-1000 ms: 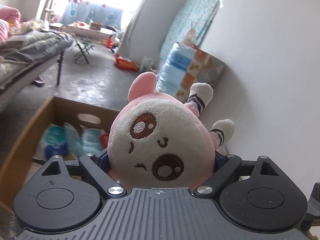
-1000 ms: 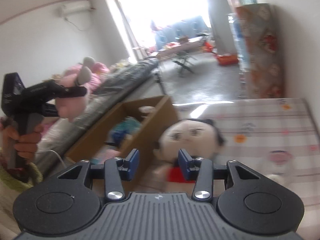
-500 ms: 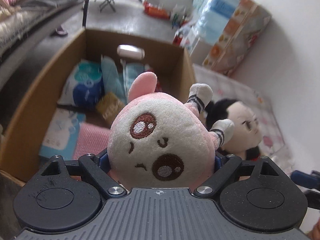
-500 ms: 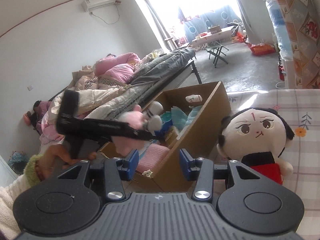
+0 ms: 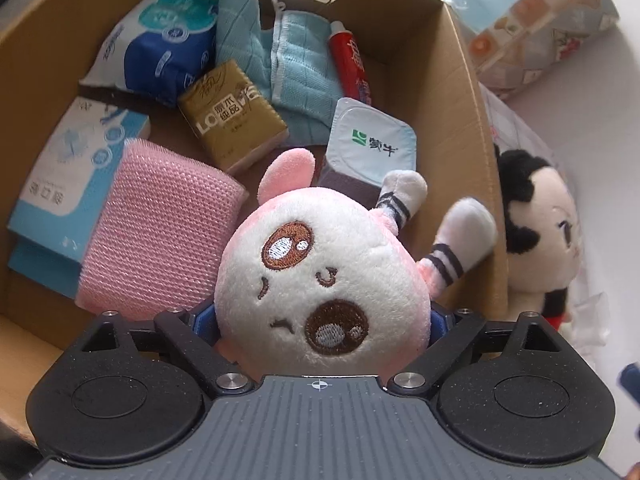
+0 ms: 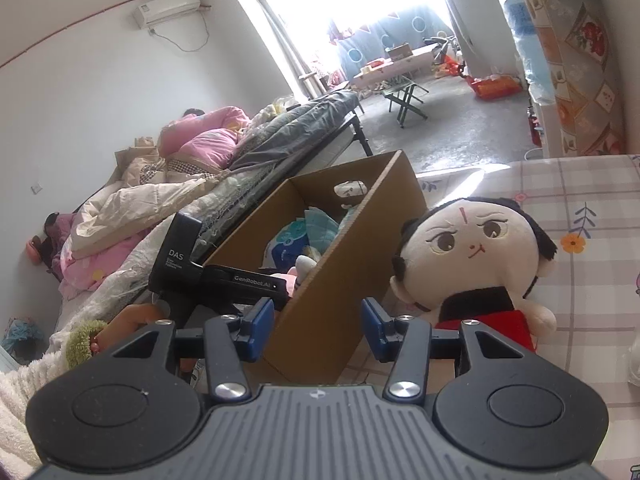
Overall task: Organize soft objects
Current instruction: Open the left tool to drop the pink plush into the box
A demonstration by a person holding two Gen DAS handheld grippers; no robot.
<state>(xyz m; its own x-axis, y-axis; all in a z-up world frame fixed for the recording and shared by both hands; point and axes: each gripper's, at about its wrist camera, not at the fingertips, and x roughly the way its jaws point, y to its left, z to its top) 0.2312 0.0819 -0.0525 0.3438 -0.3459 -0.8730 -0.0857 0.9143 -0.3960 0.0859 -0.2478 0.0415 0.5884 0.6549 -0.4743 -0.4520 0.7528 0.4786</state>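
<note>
Above the open cardboard box (image 5: 468, 92), left gripper (image 5: 322, 320) clamping the pink-and-white plush (image 5: 320, 280) by its head between both fingers, face toward the camera, striped legs pointing up toward the box's right wall. Lying in the box below: a pink knitted cloth (image 5: 156, 236) at left, overlapping a blue-and-white packet (image 5: 60, 184); a brown tissue pack (image 5: 232, 116) near the middle; a blue-and-white tissue bag (image 5: 160, 52) toward the far left corner; light blue cloths (image 5: 280, 68) beside it; a red tube (image 5: 350, 64) leaning along the right wall; a sealed yogurt cup (image 5: 370, 144) just behind the plush.

Outside the box, just beside its right wall, sitting upright on a checked floral sheet (image 6: 592, 216): a black-haired doll (image 6: 472, 252) in a red outfit, face toward the right wrist camera. Right gripper (image 6: 318, 330) hovering close in front of the box's near corner, blue-padded fingers (image 6: 262, 324) spread apart and gripping nothing. Showing too in that view, at left: the left gripper's black body reaching over the box rim, and a bed (image 6: 224, 184) piled with bedding behind it.
</note>
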